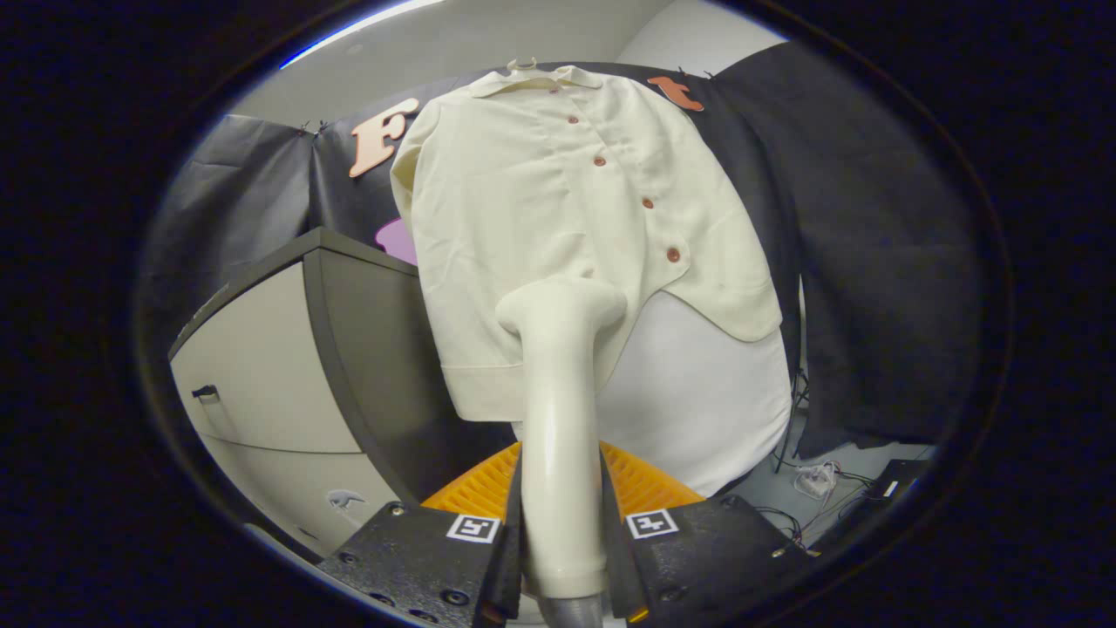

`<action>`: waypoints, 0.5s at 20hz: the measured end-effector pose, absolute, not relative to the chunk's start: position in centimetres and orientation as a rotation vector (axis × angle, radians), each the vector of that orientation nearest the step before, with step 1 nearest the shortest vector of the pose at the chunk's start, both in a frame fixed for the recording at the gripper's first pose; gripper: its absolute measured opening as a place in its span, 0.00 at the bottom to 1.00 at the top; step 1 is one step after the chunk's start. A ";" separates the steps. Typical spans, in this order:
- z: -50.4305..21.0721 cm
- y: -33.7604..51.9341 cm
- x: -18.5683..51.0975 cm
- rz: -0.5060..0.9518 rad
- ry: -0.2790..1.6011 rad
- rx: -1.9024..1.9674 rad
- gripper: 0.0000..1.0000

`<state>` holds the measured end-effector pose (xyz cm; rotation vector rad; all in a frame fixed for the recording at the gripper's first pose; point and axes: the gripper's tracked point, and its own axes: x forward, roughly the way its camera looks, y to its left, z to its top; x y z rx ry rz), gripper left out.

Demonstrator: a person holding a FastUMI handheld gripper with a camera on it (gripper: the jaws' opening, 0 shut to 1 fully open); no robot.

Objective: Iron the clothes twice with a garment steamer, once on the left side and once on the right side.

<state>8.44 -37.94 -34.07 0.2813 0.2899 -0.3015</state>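
Clamping the steamer (558,419) by its handle, the gripper (562,545) is holding the tool between both fingers, which are pressing on the handle's two sides. The handle is running straight forward along the fingers, so the head at its far end is pointing away from the camera and toward the shirt (558,235). That grip looks chosen to keep the head square to the cloth and to let the hand steer it by simple up-and-down strokes.

The steamer is a pale cream, glossy piece with a grey base showing low between the fingers; its head is flaring out wider than the neck. The head is lying over the lower part of the shirt, on the side left of the buttons, just above the hem band. Whether it is touching the cloth I cannot tell.

The shirt is hanging on a hanger (523,64) against the booth wall, so it is facing the tool and falling free. It is cream, short-sleeved, with a collar and a row of reddish buttons (648,202) running down its front. The cloth is looking fairly smooth, with soft folds near the sleeve. A white board (706,392) is standing behind its lower part, likely as backing. A grey cabinet (288,366) is standing beside the shirt, an orange ribbed basket (645,484) is lying just ahead of the fingers, and cables (819,480) are trailing on the floor.
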 end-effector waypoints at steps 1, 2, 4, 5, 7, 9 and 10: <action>-34.3 -38.0 8.0 -0.307 0.298 0.283 0.38; -34.8 -38.0 7.7 -0.311 0.311 0.284 0.38; -35.2 -38.0 6.9 -0.316 0.330 0.296 0.38; -35.2 -38.0 6.5 -0.319 0.332 0.312 0.37; -34.7 -38.0 5.9 -0.322 0.328 0.323 0.37; -33.6 -38.2 5.2 -0.324 0.322 0.307 0.37; -32.9 -38.3 4.9 -0.323 0.314 0.297 0.37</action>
